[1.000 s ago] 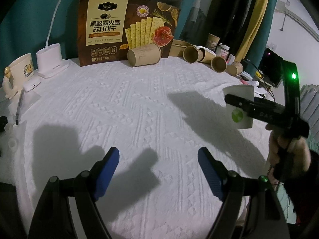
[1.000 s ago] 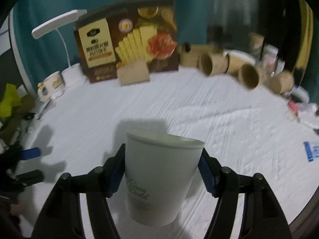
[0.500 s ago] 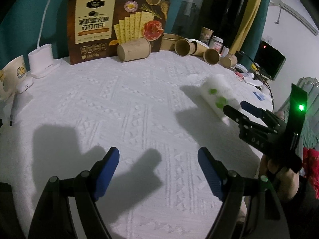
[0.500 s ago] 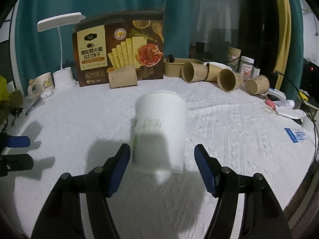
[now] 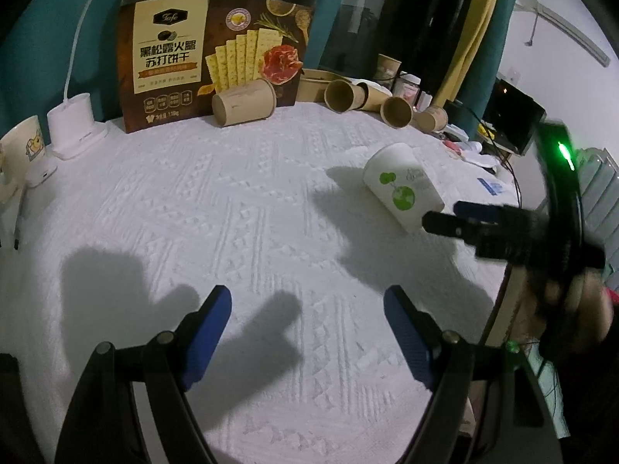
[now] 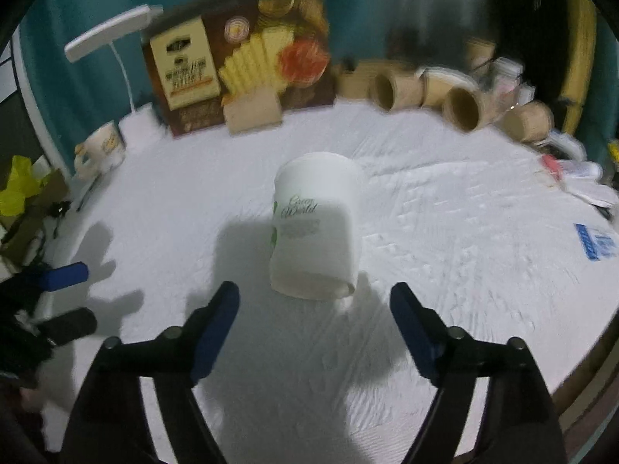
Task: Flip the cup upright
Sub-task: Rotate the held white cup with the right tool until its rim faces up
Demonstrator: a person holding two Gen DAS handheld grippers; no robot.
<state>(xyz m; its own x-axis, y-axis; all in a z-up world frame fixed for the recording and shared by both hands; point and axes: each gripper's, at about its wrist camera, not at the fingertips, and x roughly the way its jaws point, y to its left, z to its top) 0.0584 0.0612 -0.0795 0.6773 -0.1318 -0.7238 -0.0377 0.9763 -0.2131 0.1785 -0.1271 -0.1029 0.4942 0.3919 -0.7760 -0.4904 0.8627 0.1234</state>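
A white paper cup (image 6: 315, 228) with green print lies on its side on the white cloth, base toward the right gripper. It also shows in the left wrist view (image 5: 402, 185) at the right. My right gripper (image 6: 313, 328) is open and empty, just short of the cup's base; it shows in the left wrist view (image 5: 452, 218) beside the cup. My left gripper (image 5: 307, 332) is open and empty over bare cloth, well left of the cup.
A cracker box (image 5: 216, 54) stands at the back with a brown cup (image 5: 243, 102) lying before it. Several brown cups (image 5: 394, 110) lie at the back right. A lamp base (image 5: 71, 123) and mug (image 5: 23, 147) stand at the left. The table edge (image 6: 580, 382) is near right.
The right gripper held the cup upright a second ago, then opened. The cup dropped out and now lies on its side on the cloth ahead of the open fingers. The left gripper stayed open.
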